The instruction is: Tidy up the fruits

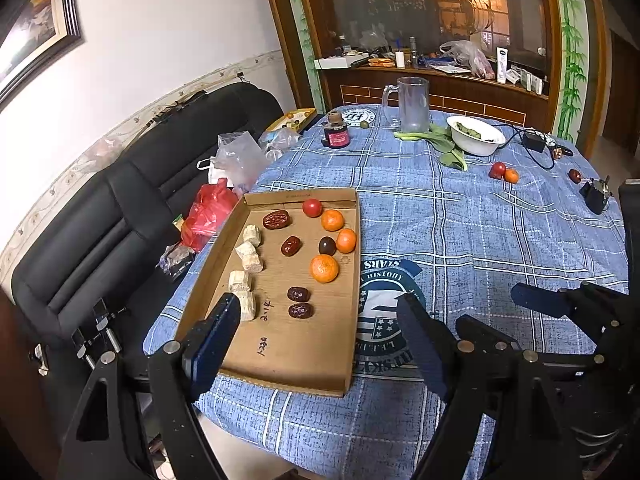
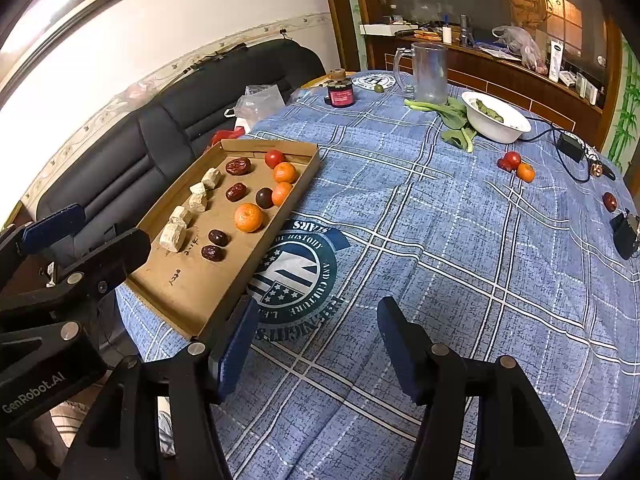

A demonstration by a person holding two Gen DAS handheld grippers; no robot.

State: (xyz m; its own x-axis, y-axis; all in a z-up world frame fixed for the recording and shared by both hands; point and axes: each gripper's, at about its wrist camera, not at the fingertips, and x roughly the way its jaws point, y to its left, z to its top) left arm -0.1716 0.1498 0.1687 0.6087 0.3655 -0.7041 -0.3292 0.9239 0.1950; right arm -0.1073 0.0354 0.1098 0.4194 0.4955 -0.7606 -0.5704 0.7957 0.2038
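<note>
Cardboard tray (image 1: 288, 356): three oranges (image 1: 324, 268), five dates (image 1: 290, 245), five pale blocks (image 1: 250, 258). Both hand-held grippers (image 1: 320, 312) (image 2: 318, 320) apart, empty.

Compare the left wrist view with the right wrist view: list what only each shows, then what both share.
Only the left wrist view: the yellow box of small round items at the table's far edge, and the right gripper from the side.

Only the right wrist view: the left gripper from the side, bearing a GenRobot.AI label.

Both: the brown cardboard tray holding oranges, dates and pale cubes, the clear glass mug, the white bowl, the blue plaid tablecloth.
</note>
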